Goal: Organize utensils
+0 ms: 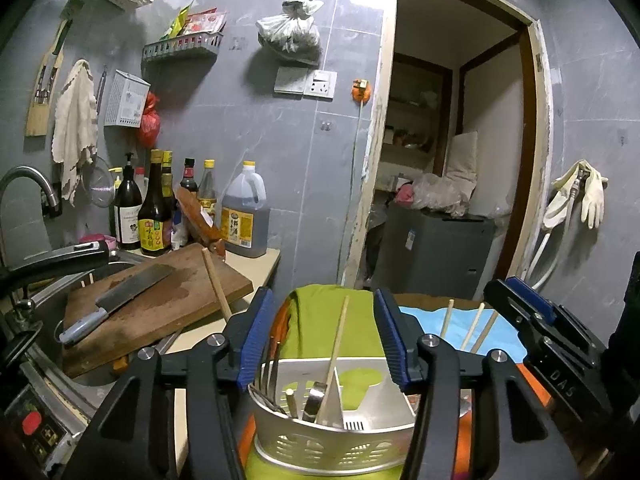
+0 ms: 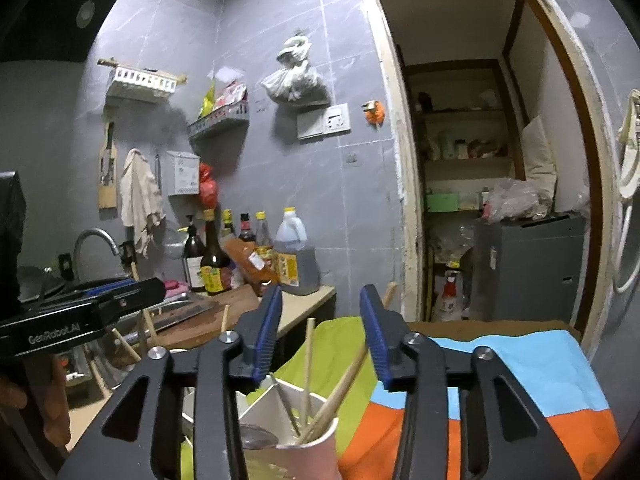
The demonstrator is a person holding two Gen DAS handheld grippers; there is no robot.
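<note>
1. Hovering over a white divided utensil caddy (image 1: 336, 436), the left hand-held gripper (image 1: 324, 344) has its blue-padded jaws apart, nothing between them.
2. The caddy sits on a cloth of green, blue and orange patches (image 1: 320, 320) covering the bench (image 1: 424, 299), at 6 o'clock in the left wrist view.
3. Its left compartment holds metal forks (image 1: 268, 380), a short wooden stick and a metal utensil handle; one chopstick (image 1: 338, 344) leans against the divider, tip toward 12 o'clock.
4. The right hand-held gripper (image 2: 320, 344) is also spread, empty, above the caddy's right compartment, where several chopsticks (image 2: 332, 400) stand tilted toward 1 o'clock.
5. At 9 o'clock in the left view, a cleaver (image 1: 116, 300) lies flat on a wooden cutting board (image 1: 160, 308) beside the sink.
6. Sauce bottles (image 1: 156, 204) and a jug (image 1: 245, 212) stand against the grey tiled wall at 10 o'clock.
</note>
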